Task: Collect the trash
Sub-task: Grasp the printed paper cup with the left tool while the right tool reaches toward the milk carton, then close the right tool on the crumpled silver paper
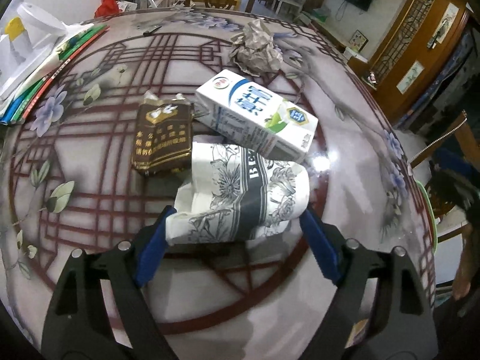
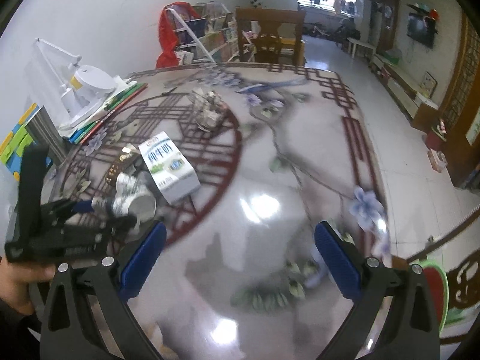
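Note:
A crushed paper cup (image 1: 240, 192) with grey flower print lies on its side on the patterned table (image 1: 90, 198). My left gripper (image 1: 235, 214) has its blue pads on both sides of the cup's near end and is shut on it. A brown cigarette pack (image 1: 163, 138) lies just left of the cup. A white milk carton (image 1: 255, 114) lies just behind it. A crumpled paper ball (image 1: 256, 48) sits farther back. My right gripper (image 2: 240, 237) is open and empty over bare table. In the right wrist view the cup (image 2: 132, 198), carton (image 2: 169, 166) and paper ball (image 2: 210, 111) show at the left.
Books and a white lamp base (image 1: 33, 51) are stacked at the table's far left edge; they also show in the right wrist view (image 2: 87, 102). A green-rimmed plate (image 2: 435, 294) sits at the right edge. Chairs and shelves stand beyond the table.

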The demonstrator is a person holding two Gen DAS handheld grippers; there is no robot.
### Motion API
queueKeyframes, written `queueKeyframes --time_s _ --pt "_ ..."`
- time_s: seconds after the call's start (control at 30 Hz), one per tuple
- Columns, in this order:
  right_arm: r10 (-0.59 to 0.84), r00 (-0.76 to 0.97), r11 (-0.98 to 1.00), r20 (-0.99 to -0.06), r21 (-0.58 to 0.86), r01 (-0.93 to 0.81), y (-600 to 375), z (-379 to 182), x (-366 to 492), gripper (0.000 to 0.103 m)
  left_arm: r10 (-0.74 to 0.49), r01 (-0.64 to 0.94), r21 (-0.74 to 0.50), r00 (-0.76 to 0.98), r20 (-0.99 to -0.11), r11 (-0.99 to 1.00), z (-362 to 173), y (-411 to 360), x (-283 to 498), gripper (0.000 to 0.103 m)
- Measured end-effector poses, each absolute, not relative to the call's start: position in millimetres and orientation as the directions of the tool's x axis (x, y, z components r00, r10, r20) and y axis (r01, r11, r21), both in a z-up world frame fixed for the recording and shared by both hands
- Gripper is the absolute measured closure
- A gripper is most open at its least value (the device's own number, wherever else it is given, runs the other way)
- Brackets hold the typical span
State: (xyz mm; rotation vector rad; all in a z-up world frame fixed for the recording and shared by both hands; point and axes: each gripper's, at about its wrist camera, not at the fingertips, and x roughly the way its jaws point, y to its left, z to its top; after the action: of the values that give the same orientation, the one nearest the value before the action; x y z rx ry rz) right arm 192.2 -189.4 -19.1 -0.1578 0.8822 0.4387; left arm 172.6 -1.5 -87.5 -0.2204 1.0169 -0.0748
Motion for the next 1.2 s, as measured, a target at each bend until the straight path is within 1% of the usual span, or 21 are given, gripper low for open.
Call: queueKeyframes --time_s 0.23,0.33,0.43,0.7,0.8,0.93,1.1,1.2 --pt "0.335 0.540 0.874 -0.772 0.040 -0.484 -139.2 -20.6 232.9 0.007 -0.138 -0.019 -0.172 0.517 -0.845 0.985 -67.3 30.8 149.0 0.022" --pt "0.345 0.538 0.870 -0.769 0.046 -0.491 -119.8 -22.4 251.2 0.007 -0.153 -0.021 -0.189 0.504 -0.850 0.982 -60.0 49.0 144.6 0.022" --pt "0.353 0.533 0.873 -0.769 0.065 -0.483 -105.4 -24.2 270.9 0.007 -0.139 -0.027 -0.176 0.508 -0.850 0.984 -49.8 68.5 143.2 0.022" --pt "0.334 0.525 0.888 -0.783 0.074 -0.455 -80.8 -36.2 311.4 0.007 -0.068 -0.058 -0.122 0.562 -0.824 0.991 -22.8 120.8 172.4 0.022" --pt "0.328 0.519 0.892 -0.789 0.077 -0.446 -73.2 -40.9 324.7 0.007 -0.048 -0.070 -0.108 0.572 -0.819 0.992 -21.2 134.4 192.5 0.022" --pt "0.308 0.525 0.896 -0.793 0.057 -0.440 -60.6 -46.2 344.1 0.007 -0.051 -0.067 -0.108 0.572 -0.819 0.992 -25.0 142.2 213.8 0.022" --pt "0.285 0.524 0.904 -0.803 0.043 -0.426 -48.9 -56.7 368.5 0.007 -0.066 -0.074 -0.133 0.579 -0.813 0.988 -31.0 151.0 219.6 0.022" --pt "0.270 0.511 0.911 -0.816 0.045 -0.409 -46.1 -64.5 380.4 0.008 -0.078 -0.109 -0.171 0.580 -0.811 0.979 -35.8 160.1 221.8 0.022"
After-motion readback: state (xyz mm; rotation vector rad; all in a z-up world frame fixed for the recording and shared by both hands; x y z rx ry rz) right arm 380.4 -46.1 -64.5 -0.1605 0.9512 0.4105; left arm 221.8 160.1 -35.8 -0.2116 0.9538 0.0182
